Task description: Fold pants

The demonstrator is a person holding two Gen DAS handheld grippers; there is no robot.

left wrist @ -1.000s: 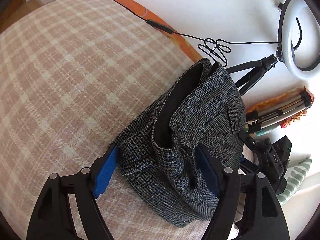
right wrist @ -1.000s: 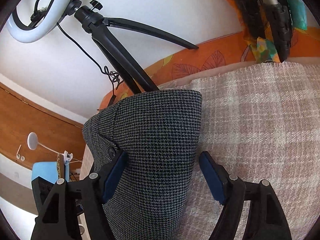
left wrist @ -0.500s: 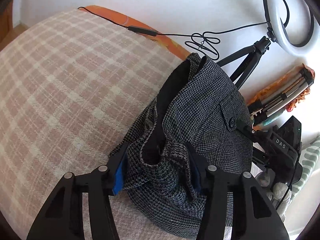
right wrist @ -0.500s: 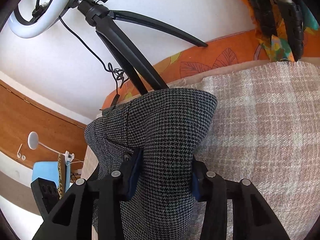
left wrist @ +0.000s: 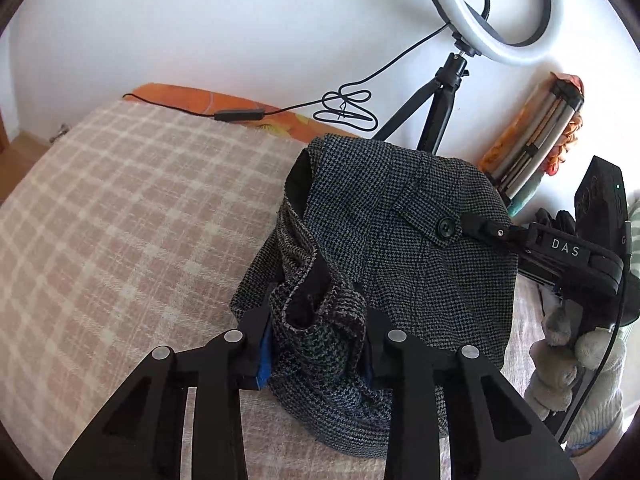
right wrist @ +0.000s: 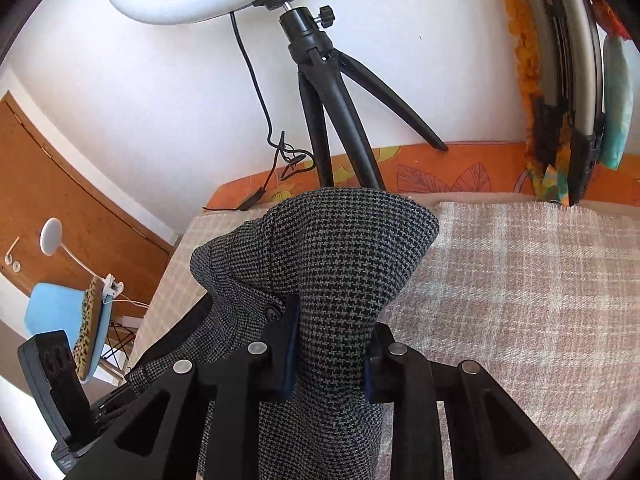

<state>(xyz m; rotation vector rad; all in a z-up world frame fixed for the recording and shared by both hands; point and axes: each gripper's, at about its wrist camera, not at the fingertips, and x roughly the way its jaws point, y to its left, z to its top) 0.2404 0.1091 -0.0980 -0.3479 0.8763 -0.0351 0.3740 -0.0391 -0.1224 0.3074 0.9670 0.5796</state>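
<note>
The grey houndstooth pants (left wrist: pixel 400 248) lie bunched on a pink-and-cream checked blanket (left wrist: pixel 120 216). My left gripper (left wrist: pixel 318 344) is shut on a gathered fold near the waistband opening, its black lining showing. My right gripper (right wrist: pixel 330 344) is shut on another fold of the pants (right wrist: pixel 340 264), which rises in a hump in front of it, beside a pocket button (right wrist: pixel 273 314). The right gripper also shows in the left wrist view (left wrist: pixel 560 256), at the pants' right side by the button flap.
A ring light on a black tripod (right wrist: pixel 316 92) stands at the far edge, its cable (left wrist: pixel 344 108) trailing over an orange cushion edge (right wrist: pixel 460 168). A folded tripod (left wrist: pixel 536 136) leans on the wall at right. A wooden door (right wrist: pixel 60 200) and blue chair (right wrist: pixel 52 312) are at left.
Both grippers have closed from open onto folds of the pants and lifted the fabric a little; the views have tilted up toward the wall.
</note>
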